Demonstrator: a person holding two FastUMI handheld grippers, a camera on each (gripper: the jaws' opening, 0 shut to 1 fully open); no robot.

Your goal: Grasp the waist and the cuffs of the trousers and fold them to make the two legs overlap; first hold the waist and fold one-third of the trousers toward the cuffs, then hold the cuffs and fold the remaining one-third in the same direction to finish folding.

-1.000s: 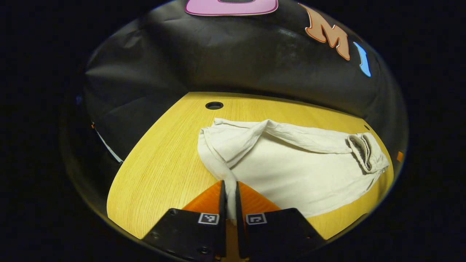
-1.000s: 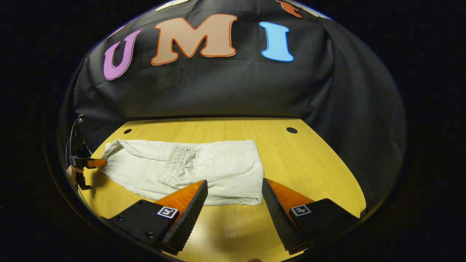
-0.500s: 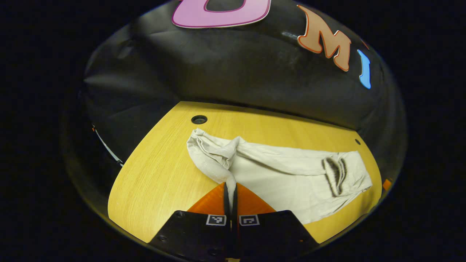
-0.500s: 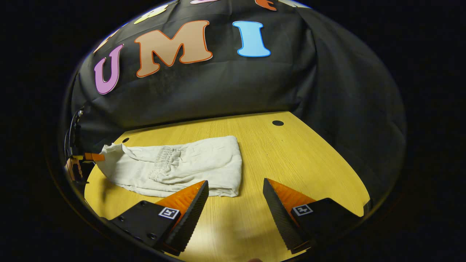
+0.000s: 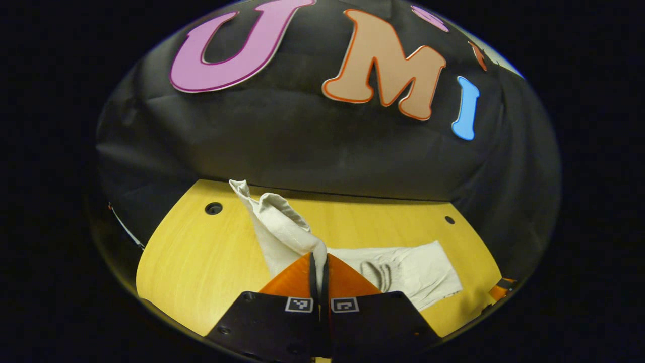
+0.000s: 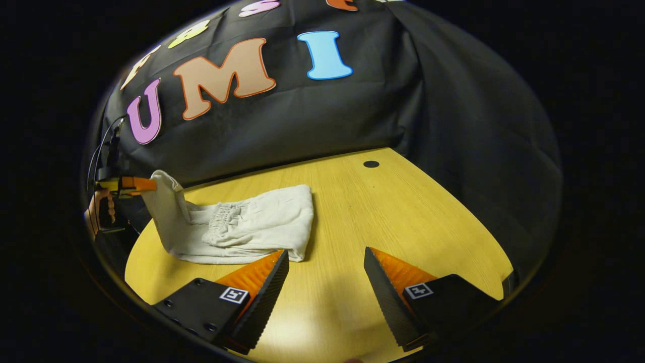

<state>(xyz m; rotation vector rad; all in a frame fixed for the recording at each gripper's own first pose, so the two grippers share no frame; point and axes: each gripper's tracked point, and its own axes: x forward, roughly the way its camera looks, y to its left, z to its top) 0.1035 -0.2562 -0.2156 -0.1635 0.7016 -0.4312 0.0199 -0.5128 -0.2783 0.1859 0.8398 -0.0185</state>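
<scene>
In the left gripper view, the left gripper [image 5: 319, 262] has its fingers pressed together on a pinch of cloth at the cuff end of the trousers [image 5: 403, 269]. That end is lifted off the counter [image 5: 191, 262], and the cloth rises from the fingers in a crumpled peak that stands against the black booth wall [image 5: 302, 146]. The rest of the trousers lies flat on the counter to the right of the fingers, with the gathered elastic waist [image 5: 383, 275] folded over on top of the legs. Two small round holes [image 5: 213, 207] sit in the counter near its far edge.

In the right gripper view, the right gripper [image 6: 325, 275] hovers over bare counter [image 6: 403, 212] with its fingers spread wide and nothing between them. The trousers [image 6: 252, 227] lie just beyond its left finger, folded, with the gathered waist [image 6: 221, 222] facing up in the middle of the bundle. At the far left, the left gripper [image 6: 132, 184] holds the cuff end up above the counter, so the cloth hangs down from it in a steep slope to the folded part. A hand [image 6: 98, 214] grips that tool below the fingers.
</scene>
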